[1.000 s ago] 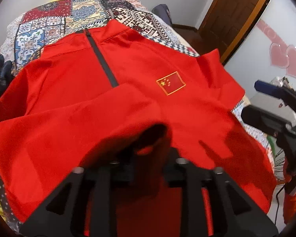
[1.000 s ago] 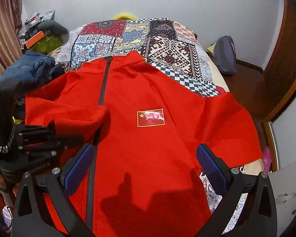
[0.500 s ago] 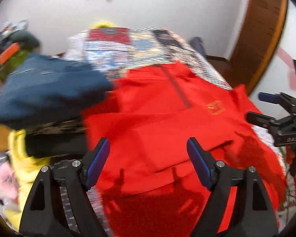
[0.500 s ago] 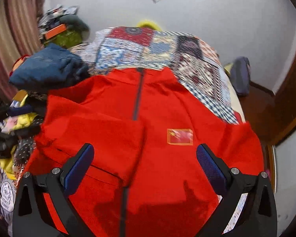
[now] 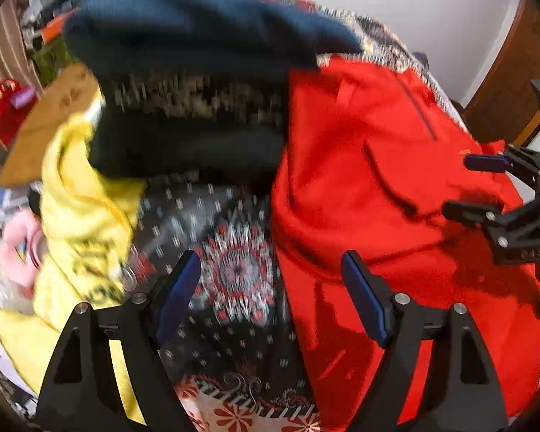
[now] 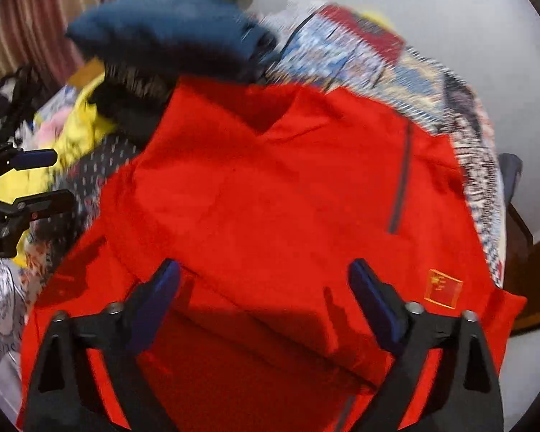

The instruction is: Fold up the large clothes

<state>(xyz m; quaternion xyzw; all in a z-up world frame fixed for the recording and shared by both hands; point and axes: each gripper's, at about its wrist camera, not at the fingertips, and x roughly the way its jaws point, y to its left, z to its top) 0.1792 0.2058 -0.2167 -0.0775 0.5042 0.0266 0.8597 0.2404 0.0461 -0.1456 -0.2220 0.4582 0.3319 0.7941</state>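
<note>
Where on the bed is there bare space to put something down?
Free: the dark patterned bedspread between the yellow garment and the red jacket; also beyond the jacket's collar. Crowded: the stacked clothes pile at left.

One red jacket (image 6: 270, 198) fills the frame centre. One flag patch (image 6: 444, 288) at lower right. One blue bundle (image 6: 169, 25) upper left, one yellow garment (image 5: 79, 194) at left. Two tools: left (image 5: 270, 298), right (image 6: 264, 298).
</note>
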